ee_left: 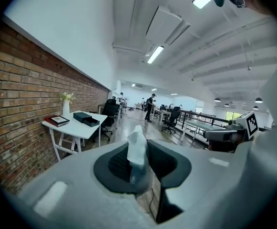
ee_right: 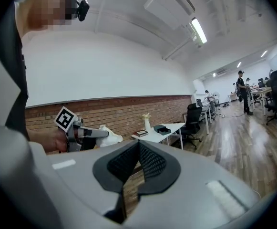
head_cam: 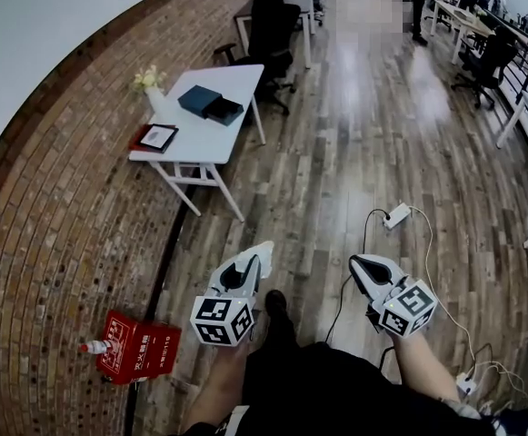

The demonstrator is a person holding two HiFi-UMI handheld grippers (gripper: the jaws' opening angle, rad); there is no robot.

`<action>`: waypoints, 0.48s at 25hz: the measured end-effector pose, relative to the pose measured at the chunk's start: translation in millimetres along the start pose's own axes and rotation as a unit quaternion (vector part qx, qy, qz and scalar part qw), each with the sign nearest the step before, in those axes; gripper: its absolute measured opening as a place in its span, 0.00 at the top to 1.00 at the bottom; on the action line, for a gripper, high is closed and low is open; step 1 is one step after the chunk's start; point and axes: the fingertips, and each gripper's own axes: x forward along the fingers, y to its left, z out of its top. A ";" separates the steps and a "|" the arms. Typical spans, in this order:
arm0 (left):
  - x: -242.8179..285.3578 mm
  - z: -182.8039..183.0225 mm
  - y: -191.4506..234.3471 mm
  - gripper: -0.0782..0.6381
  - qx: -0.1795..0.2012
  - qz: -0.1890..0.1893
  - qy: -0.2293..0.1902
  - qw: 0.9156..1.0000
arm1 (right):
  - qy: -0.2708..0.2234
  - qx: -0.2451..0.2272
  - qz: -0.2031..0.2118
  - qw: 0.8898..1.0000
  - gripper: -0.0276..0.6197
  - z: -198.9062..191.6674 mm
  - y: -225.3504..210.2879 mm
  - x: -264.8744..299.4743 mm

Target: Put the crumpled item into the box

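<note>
A white crumpled item (head_cam: 262, 252) sticks up from my left gripper (head_cam: 248, 269), which is shut on it low over the wooden floor. In the left gripper view the crumpled item (ee_left: 137, 146) stands pinched between the dark pads of the left gripper (ee_left: 140, 165). A dark box (head_cam: 211, 104) with its tray slid partly out lies on a white table (head_cam: 195, 143) far ahead by the brick wall. My right gripper (head_cam: 363, 269) is shut with nothing in it. The right gripper view shows the left gripper (ee_right: 83, 133) with the crumpled item (ee_right: 108, 137), and the box (ee_right: 162, 128).
A red crate (head_cam: 141, 345) sits on the floor by the curved brick wall. A power strip (head_cam: 396, 215) and cables trail on the floor to the right. On the table are a framed book (head_cam: 157, 137) and a flower vase (head_cam: 152, 84); an office chair (head_cam: 273, 25) stands behind.
</note>
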 end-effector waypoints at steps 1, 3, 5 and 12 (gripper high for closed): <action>8.6 1.0 5.8 0.78 0.000 -0.001 0.000 1.000 | 0.001 0.000 -0.001 1.000 0.96 0.8 -5.2 8.2; 28.2 6.5 19.5 0.78 0.003 -0.006 -0.002 1.000 | 0.003 -0.003 -0.002 1.000 0.96 4.3 -17.4 27.6; 50.2 13.6 38.1 0.78 0.005 -0.011 -0.004 1.000 | 0.004 -0.005 -0.006 1.000 0.96 11.7 -30.3 52.2; 119.5 65.8 131.4 0.78 0.017 -0.008 -0.012 1.000 | 0.004 -0.020 0.019 1.000 0.96 49.0 -48.3 178.8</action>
